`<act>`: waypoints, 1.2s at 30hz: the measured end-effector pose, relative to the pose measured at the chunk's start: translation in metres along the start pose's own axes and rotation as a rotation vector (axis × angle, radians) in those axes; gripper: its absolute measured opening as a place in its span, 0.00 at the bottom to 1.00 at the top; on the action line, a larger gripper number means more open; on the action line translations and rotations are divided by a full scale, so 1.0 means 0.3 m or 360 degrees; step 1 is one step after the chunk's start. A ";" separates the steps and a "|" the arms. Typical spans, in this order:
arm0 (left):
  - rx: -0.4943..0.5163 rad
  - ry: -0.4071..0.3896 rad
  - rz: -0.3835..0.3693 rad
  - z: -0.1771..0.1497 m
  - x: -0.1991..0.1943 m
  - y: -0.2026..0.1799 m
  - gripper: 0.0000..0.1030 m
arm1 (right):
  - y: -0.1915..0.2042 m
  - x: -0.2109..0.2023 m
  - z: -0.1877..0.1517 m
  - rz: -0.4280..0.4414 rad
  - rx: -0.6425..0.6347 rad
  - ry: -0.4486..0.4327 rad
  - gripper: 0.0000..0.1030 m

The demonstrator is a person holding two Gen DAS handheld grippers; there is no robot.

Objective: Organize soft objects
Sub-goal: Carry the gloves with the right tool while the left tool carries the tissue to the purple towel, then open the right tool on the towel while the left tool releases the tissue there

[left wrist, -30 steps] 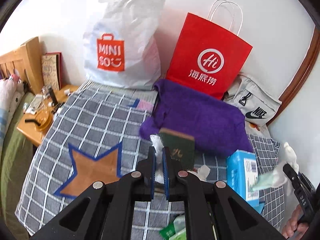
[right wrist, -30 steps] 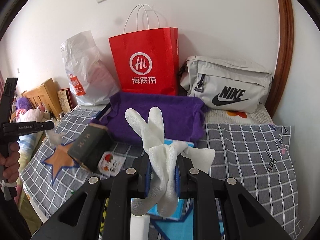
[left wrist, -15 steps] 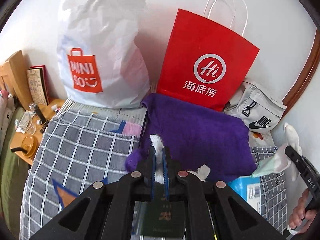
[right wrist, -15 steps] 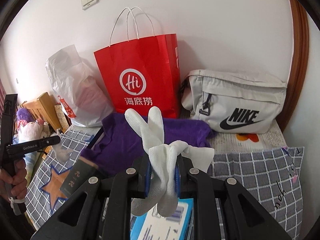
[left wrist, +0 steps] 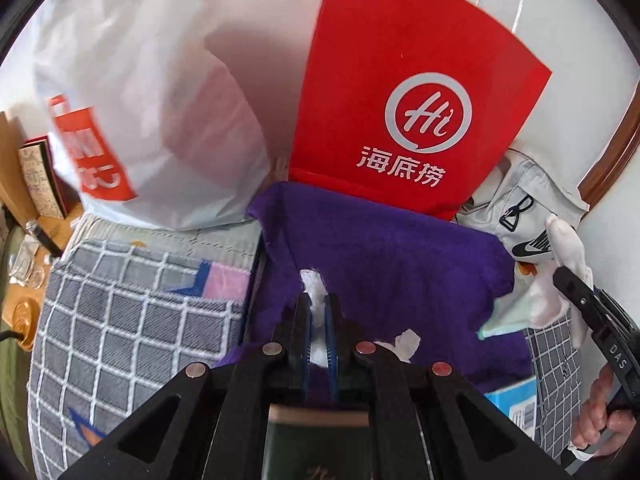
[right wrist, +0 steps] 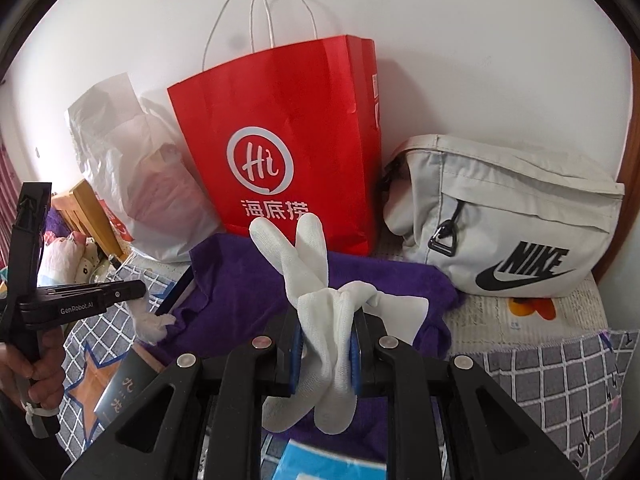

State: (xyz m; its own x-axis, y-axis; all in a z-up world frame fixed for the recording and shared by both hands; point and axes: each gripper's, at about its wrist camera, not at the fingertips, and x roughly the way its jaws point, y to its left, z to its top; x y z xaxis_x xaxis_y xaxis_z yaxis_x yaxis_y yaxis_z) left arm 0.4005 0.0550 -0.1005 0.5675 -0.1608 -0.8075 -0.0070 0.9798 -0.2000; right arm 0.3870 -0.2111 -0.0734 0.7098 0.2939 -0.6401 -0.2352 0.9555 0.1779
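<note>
A white rag (left wrist: 314, 286) is pinched in the closed left gripper (left wrist: 318, 320) above the purple towel (left wrist: 384, 264); in the right view, white gloves (right wrist: 320, 292) are clamped in the nearly closed right gripper (right wrist: 326, 344), before the red bag (right wrist: 280, 140).

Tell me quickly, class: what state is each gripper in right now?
Left gripper: shut on a white tissue.
Right gripper: shut on a white glove.
</note>
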 end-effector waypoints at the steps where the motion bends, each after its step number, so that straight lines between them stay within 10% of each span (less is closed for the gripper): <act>1: 0.0006 0.0006 -0.0004 0.009 0.011 -0.004 0.07 | -0.002 0.023 0.008 -0.0007 -0.0011 0.0012 0.19; 25: 0.0049 0.0129 0.0072 0.151 0.300 -0.051 0.08 | -0.120 0.332 -0.074 0.0065 0.0019 0.0317 0.23; 36: 0.0058 0.0164 0.0077 0.156 0.351 -0.096 0.23 | -0.090 0.315 -0.085 0.0074 -0.0045 0.0280 0.61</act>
State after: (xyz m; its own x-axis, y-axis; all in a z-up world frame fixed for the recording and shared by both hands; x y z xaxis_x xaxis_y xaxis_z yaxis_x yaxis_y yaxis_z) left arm 0.4989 0.0156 -0.1539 0.4797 -0.1228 -0.8688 -0.0011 0.9901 -0.1406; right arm 0.4434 -0.2099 -0.1579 0.5710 0.3269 -0.7530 -0.2856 0.9391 0.1911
